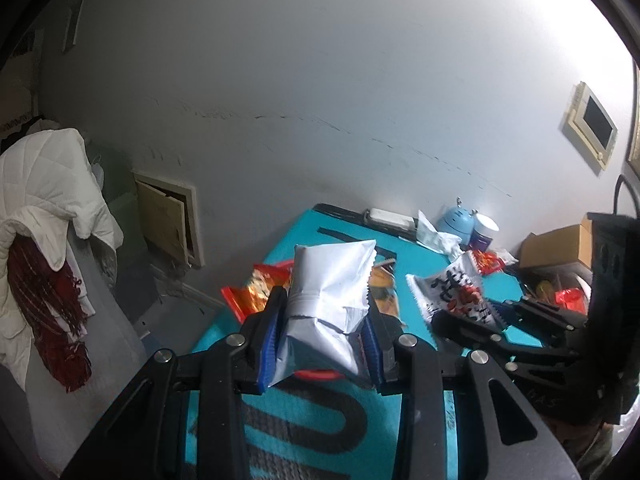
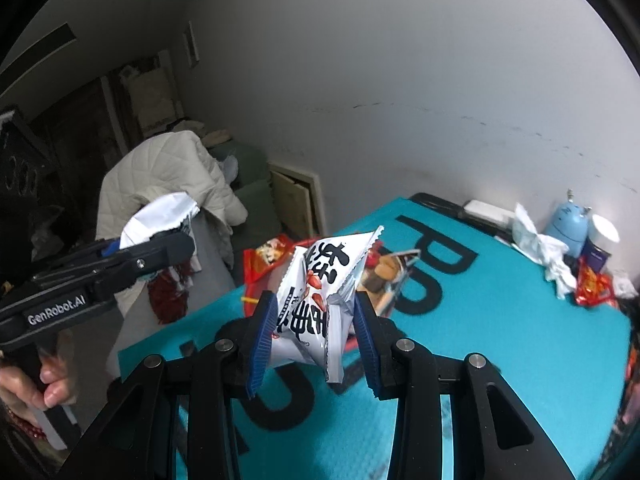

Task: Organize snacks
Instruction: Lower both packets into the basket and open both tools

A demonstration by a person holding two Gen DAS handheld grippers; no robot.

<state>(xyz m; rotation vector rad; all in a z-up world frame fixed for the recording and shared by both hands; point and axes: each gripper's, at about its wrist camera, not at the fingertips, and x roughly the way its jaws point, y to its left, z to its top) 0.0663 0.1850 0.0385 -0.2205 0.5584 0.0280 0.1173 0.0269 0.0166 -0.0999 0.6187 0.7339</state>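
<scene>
My left gripper point(image 1: 326, 312) is shut on a plain silver-white snack packet point(image 1: 332, 280), which it holds upright above the teal table mat point(image 1: 420, 264). My right gripper point(image 2: 316, 308) is shut on a white packet with black characters and red marks point(image 2: 316, 292), also lifted off the teal table mat point(image 2: 500, 340). Each view shows the other tool. The right gripper point(image 1: 472, 314) comes in from the right with its printed packet point(image 1: 456, 288). The left gripper point(image 2: 160, 236) enters from the left with the silver packet point(image 2: 160, 214), a hand point(image 2: 40, 380) on its handle.
On the mat lie an orange-red packet point(image 1: 256, 284), a brown packet point(image 1: 384, 288) and a small red packet point(image 1: 488, 260). At the back stand a blue round device point(image 1: 456, 220), a jar point(image 1: 484, 232), crumpled tissue point(image 2: 540, 248) and a cardboard box point(image 1: 556, 244). A white quilted coat point(image 1: 48, 184) hangs on the left.
</scene>
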